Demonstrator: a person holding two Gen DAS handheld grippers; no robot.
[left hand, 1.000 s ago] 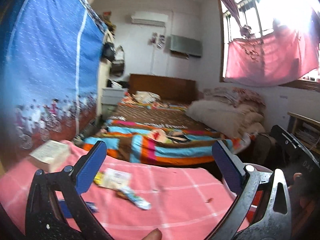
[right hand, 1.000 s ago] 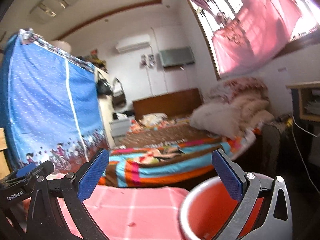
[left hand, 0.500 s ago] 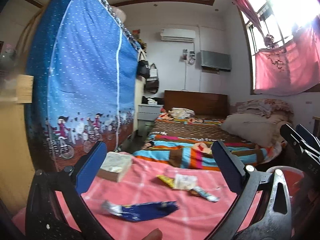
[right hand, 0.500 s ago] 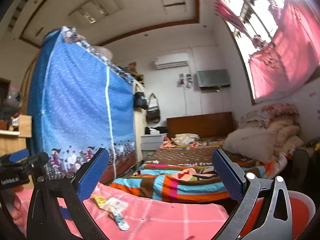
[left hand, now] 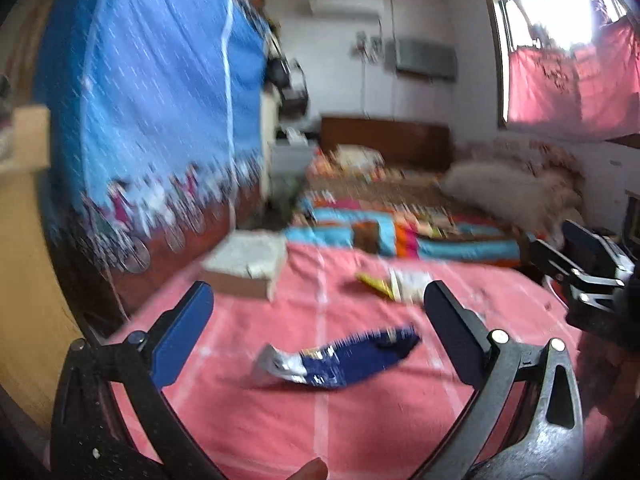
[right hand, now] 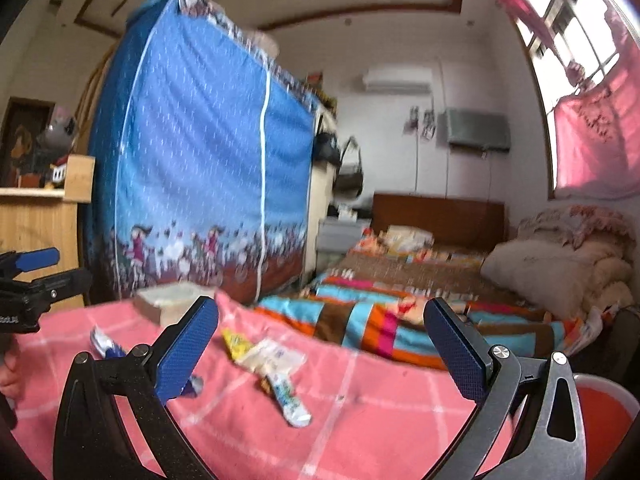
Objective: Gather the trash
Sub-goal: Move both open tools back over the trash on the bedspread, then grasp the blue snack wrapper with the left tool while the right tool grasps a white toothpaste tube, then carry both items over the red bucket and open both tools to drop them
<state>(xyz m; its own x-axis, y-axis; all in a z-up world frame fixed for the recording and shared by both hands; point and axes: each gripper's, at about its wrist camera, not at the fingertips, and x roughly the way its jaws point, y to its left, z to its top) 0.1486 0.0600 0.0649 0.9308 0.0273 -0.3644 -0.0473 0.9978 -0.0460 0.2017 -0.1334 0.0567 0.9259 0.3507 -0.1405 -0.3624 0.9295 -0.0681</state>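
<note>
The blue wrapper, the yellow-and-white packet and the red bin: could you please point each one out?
blue wrapper [left hand: 352, 356], left wrist view, middle of its dark blue body
yellow-and-white packet [right hand: 264, 354], right wrist view, its white middle
red bin [right hand: 600, 404], right wrist view, inner red wall

Wrappers [left hand: 336, 362] on table [left hand: 400, 420], box [left hand: 244, 266] behind.

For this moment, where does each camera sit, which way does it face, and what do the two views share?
Left wrist: on the left gripper, facing across the pink cloth at the blue wrapper; its open fingers, a fingertip and the right gripper show.
Right wrist: on the right gripper, facing the yellow wrapper, tube and bed; its open fingers, the left gripper and red bin show.
Shared: cloth, wrappers, book, bed.
</note>
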